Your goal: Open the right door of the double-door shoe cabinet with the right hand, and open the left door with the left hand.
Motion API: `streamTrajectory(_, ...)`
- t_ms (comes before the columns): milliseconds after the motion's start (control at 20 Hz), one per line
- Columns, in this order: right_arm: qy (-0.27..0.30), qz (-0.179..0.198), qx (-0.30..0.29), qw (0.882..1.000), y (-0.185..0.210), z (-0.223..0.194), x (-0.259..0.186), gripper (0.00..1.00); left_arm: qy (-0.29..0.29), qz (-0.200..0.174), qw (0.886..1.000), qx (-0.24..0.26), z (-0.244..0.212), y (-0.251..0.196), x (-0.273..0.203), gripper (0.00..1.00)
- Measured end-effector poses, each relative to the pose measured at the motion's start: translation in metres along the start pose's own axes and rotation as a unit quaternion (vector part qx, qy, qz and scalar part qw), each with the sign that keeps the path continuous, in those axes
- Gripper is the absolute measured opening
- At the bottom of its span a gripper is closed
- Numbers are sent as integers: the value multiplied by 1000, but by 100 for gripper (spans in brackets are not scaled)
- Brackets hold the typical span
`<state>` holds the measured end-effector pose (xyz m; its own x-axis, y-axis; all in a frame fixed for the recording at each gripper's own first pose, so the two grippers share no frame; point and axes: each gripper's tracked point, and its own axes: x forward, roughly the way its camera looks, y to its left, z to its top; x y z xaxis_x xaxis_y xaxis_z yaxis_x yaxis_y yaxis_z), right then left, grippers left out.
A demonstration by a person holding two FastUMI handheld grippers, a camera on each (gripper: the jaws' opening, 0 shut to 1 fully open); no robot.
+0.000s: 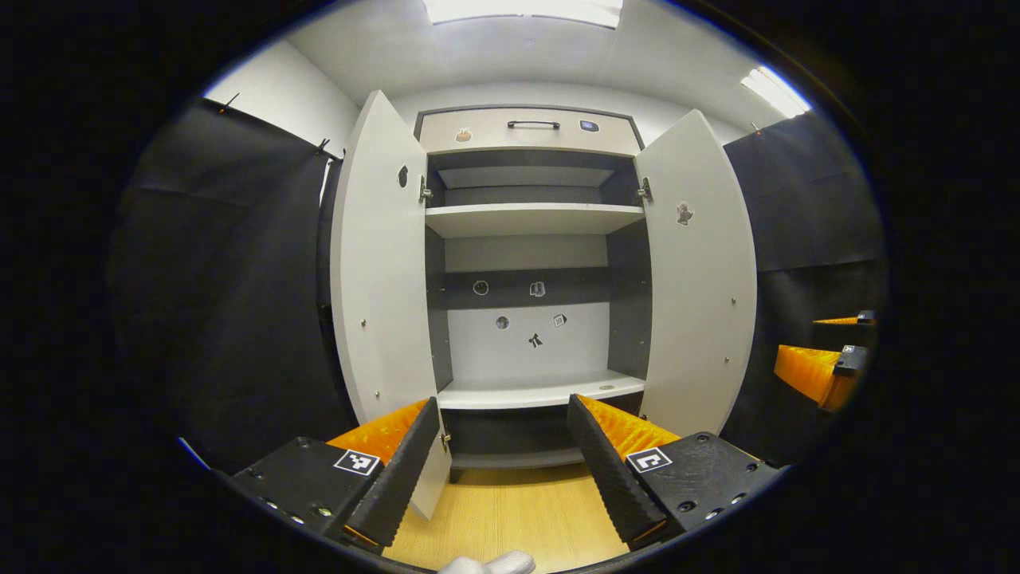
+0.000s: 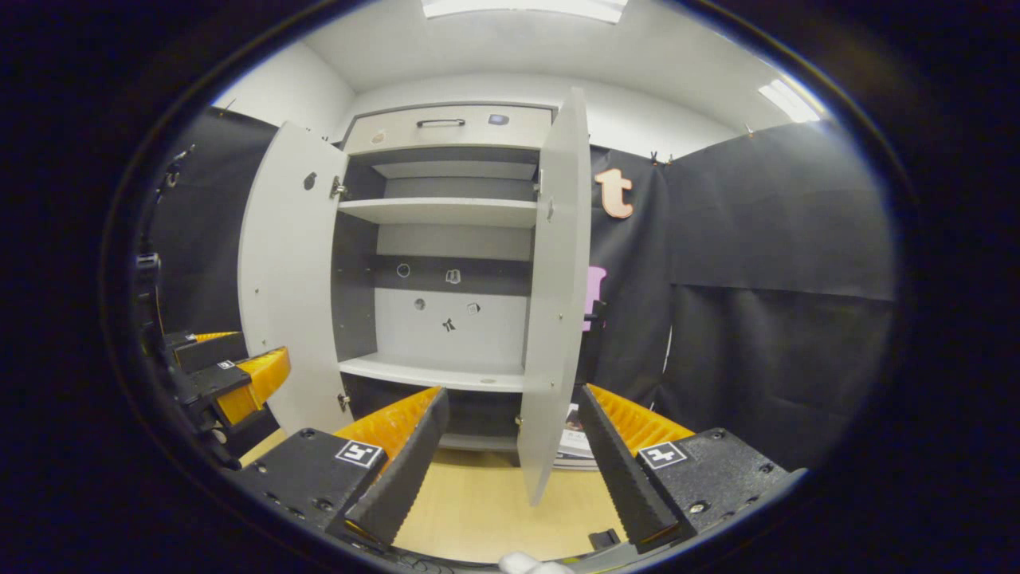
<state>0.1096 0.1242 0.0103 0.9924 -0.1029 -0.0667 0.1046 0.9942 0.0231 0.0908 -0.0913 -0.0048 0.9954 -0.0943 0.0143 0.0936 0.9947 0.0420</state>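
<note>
Cabinet [image 1: 530,219] doors [image 1: 381,263] swung wide, shelves bare.

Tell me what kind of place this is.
Probably a staged recording booth, not a home: black cloth hangs as walls beside a lone shoe cabinet, its left door and right door open on bare shelves, under ceiling strip lights on a wood floor.

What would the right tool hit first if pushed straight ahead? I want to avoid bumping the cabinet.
Probably the free edge of the open right door, which stands edge-on between the open right tool's fingers. Depth is unclear, but nothing nearer shows above the wooden floor.
</note>
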Motion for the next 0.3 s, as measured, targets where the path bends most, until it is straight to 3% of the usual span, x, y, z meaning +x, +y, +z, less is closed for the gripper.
streamTrajectory(300,-7,3,5,1000,4,4,-3,100,-1,11,1000,-2,8,7,-4,96)
